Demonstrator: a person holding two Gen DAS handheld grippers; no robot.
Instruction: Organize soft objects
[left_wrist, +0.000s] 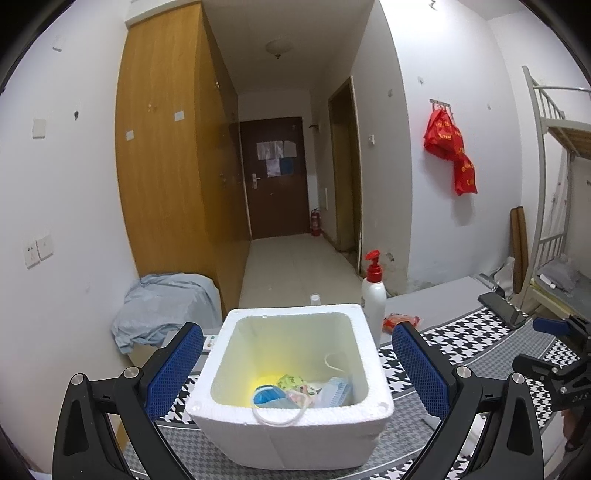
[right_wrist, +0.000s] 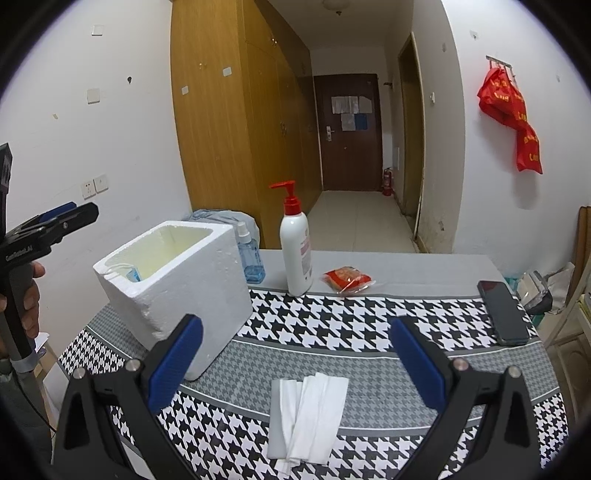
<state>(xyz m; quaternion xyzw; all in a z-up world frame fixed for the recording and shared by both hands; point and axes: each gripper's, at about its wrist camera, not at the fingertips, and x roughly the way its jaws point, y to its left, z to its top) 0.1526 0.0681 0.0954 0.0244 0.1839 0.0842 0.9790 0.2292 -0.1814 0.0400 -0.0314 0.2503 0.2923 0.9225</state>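
Hovering wide open over the folded white tissue (right_wrist: 308, 417) near the bench's front edge, the right tool (right_wrist: 295, 363) risks pinching only the top ply. The left tool (left_wrist: 297, 369), also wide, straddles the foam box (left_wrist: 295, 432) and could nudge it.

Both grippers (left_wrist: 297, 365) (right_wrist: 295, 363) agape, empty.

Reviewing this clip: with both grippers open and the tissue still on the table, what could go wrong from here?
1. The white tissue lies flat and loosely folded between the open right gripper fingers; a pinch may catch only one layer or snag the tablecloth.
2. The foam box looks light; the open left gripper straddling it could nudge it.
3. The pump bottle stands upright near the box and might be tipped.
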